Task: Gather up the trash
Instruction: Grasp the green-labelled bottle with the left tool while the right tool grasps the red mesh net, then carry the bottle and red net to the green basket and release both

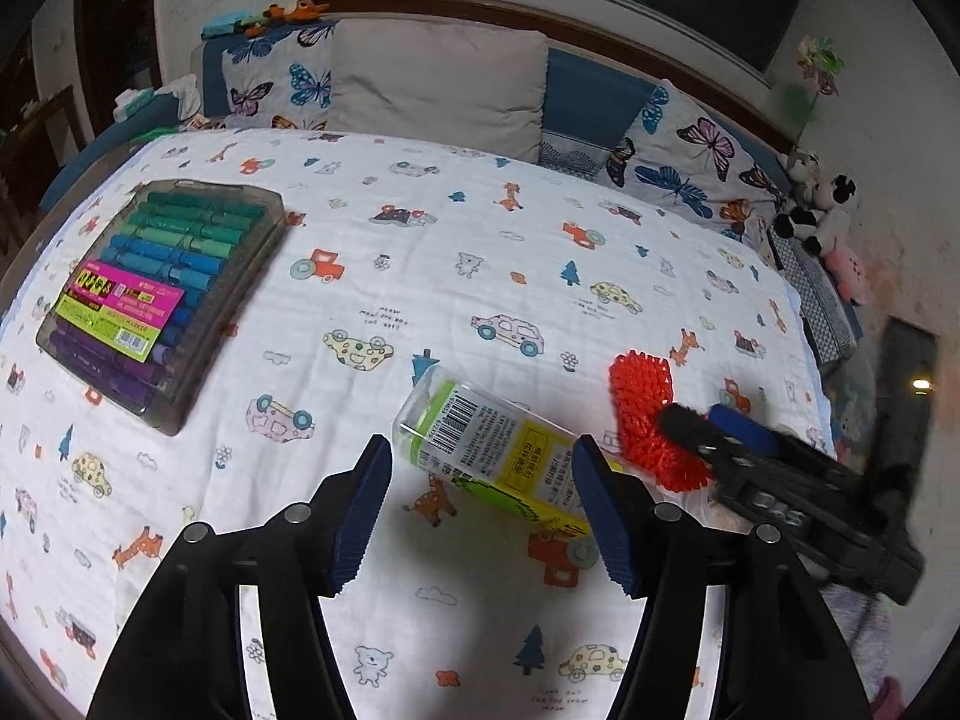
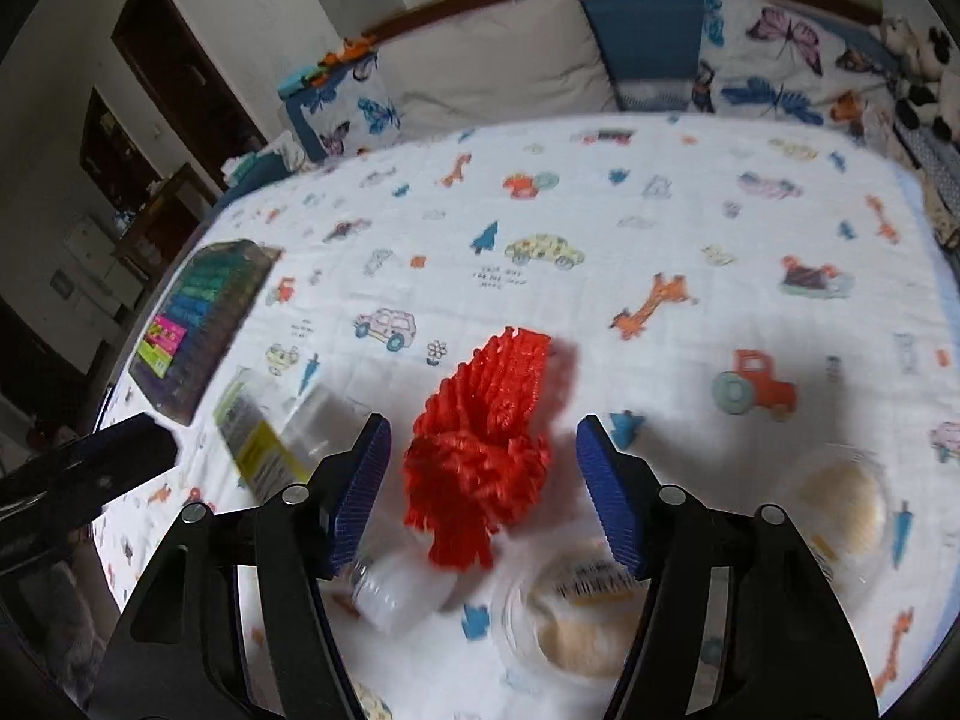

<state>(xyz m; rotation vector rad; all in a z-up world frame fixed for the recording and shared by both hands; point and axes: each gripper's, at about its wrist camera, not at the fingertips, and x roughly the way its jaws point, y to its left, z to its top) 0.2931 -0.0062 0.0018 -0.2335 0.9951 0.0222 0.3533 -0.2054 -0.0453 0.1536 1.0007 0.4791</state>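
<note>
A clear plastic box with a yellow-green label (image 1: pixel 498 450) lies on the printed bedsheet, between and just beyond the fingers of my open left gripper (image 1: pixel 480 510). It also shows in the right wrist view (image 2: pixel 264 432). A red plastic mesh net (image 2: pixel 486 450) lies on the sheet between the fingers of my open right gripper (image 2: pixel 480 492); in the left wrist view the net (image 1: pixel 642 414) lies right of the box, with the right gripper (image 1: pixel 708 426) over it. A small clear bottle (image 2: pixel 402 594) and two clear lidded cups (image 2: pixel 576 618) (image 2: pixel 840 516) lie near the right gripper.
A grey case of colored markers (image 1: pixel 162 294) lies at the left of the sheet (image 1: pixel 480 252). Pillows (image 1: pixel 438 84) and stuffed toys (image 1: pixel 816 204) line the far and right sides.
</note>
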